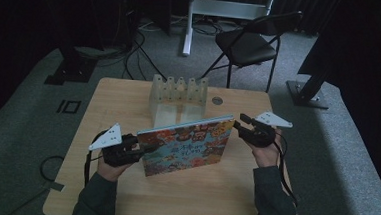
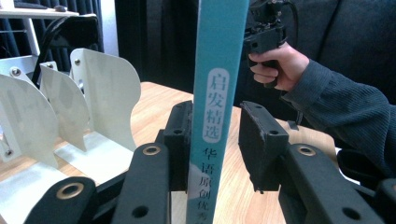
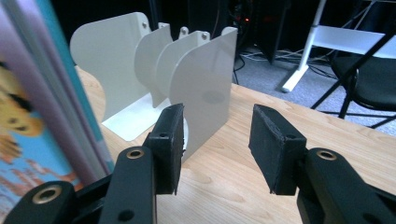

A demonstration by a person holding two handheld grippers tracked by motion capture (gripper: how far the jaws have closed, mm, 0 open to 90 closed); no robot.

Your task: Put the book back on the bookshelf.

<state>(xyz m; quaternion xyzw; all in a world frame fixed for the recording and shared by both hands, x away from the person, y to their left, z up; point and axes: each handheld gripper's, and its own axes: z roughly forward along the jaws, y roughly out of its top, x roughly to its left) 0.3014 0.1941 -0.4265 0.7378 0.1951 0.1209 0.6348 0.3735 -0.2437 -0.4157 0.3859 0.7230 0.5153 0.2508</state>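
Note:
A picture book [image 1: 186, 147] with a colourful cover stands tilted on the wooden table [image 1: 172, 201]. My left gripper [image 1: 143, 147] is at its spine end. In the left gripper view the teal spine [image 2: 219, 93] rises between the jaws of my left gripper [image 2: 215, 140]: one pad lies against it, and a narrow gap shows at the other pad [image 2: 254, 140]. My right gripper [image 1: 237, 124] is at the book's far upper corner, open and empty. In the right gripper view the book [image 3: 46, 107] stands left of that gripper [image 3: 217, 140].
A white rack of upright dividers [image 1: 178, 94] stands at the table's back middle, just behind the book [image 2: 93, 93] [image 3: 187, 79]. A small round disc [image 1: 217, 100] lies beside it. A black folding chair [image 1: 250, 41] and cables [image 1: 137, 39] are on the floor beyond.

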